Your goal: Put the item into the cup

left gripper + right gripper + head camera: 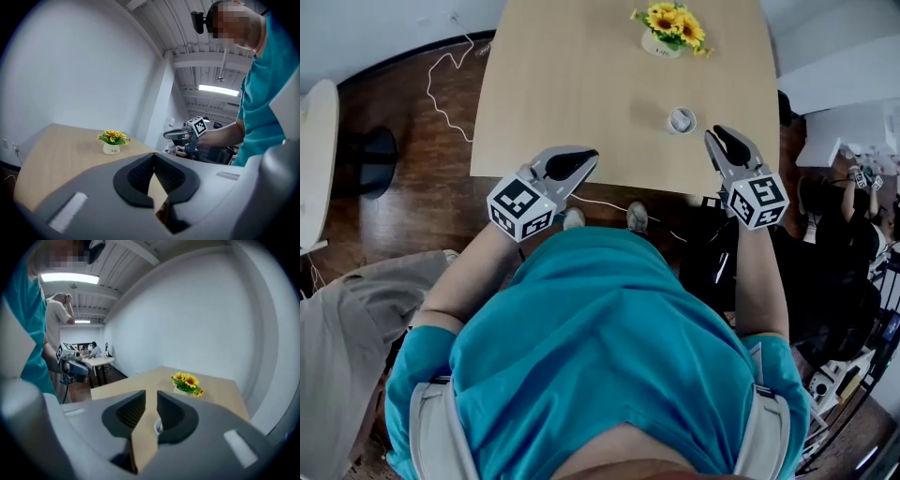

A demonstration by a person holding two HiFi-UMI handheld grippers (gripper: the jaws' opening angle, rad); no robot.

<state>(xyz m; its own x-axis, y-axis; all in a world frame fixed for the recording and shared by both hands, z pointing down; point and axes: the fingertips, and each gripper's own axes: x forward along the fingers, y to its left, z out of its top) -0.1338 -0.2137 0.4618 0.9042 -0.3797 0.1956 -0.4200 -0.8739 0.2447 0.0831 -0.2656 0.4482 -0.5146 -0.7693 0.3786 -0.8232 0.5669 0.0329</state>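
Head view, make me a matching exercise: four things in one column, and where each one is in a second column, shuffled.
1. small white cup
2. white pot of yellow sunflowers
3. thin white cable
4. left gripper

A. on the dark wooden floor, left of the light wooden table
B. over the table's near edge, shut
C. at the table's far end
D. mid-table, right of centre

Pairs: 1-D, 2-C, 3-A, 4-B
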